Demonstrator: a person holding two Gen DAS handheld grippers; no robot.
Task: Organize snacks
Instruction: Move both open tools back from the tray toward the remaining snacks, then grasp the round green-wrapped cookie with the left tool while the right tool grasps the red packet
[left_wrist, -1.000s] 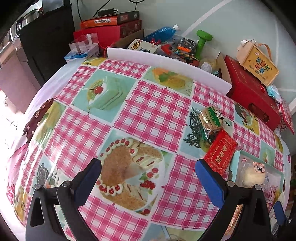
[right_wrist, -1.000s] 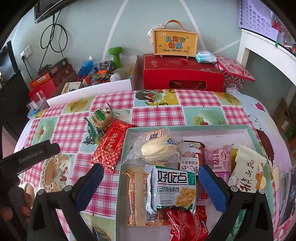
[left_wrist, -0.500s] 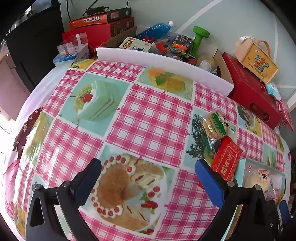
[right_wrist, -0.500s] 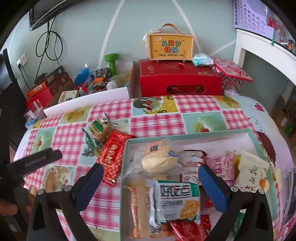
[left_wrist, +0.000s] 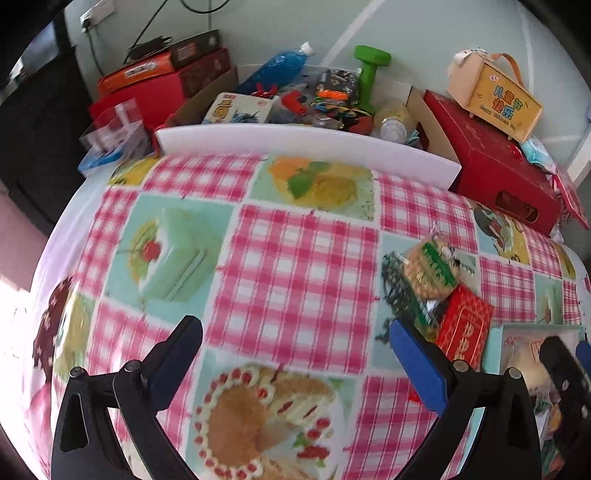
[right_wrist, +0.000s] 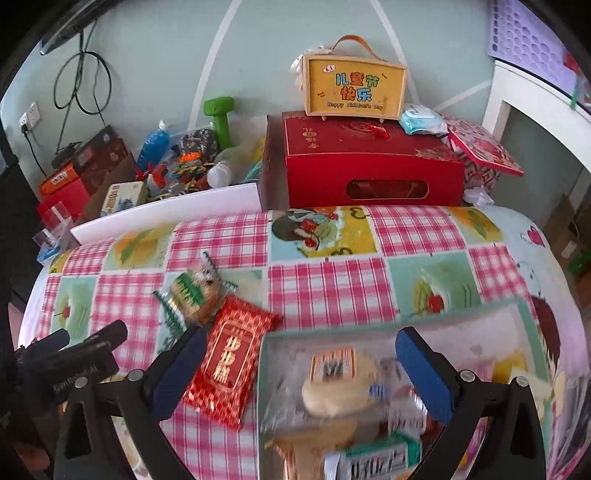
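Snacks: position and gripper state

The red packet (right_wrist: 229, 363) lies on the tablecloth (right_wrist: 325, 291), touching the tray (right_wrist: 524, 314) at its left edge. The green biscuit pack (right_wrist: 194, 291) overlaps the packet's far end. Left gripper (left_wrist: 295, 363) and right gripper (right_wrist: 299, 373): jaws spread, empty.

Red packet (right_wrist: 227, 363) beside snack tray (right_wrist: 522, 310) — jaws apart.
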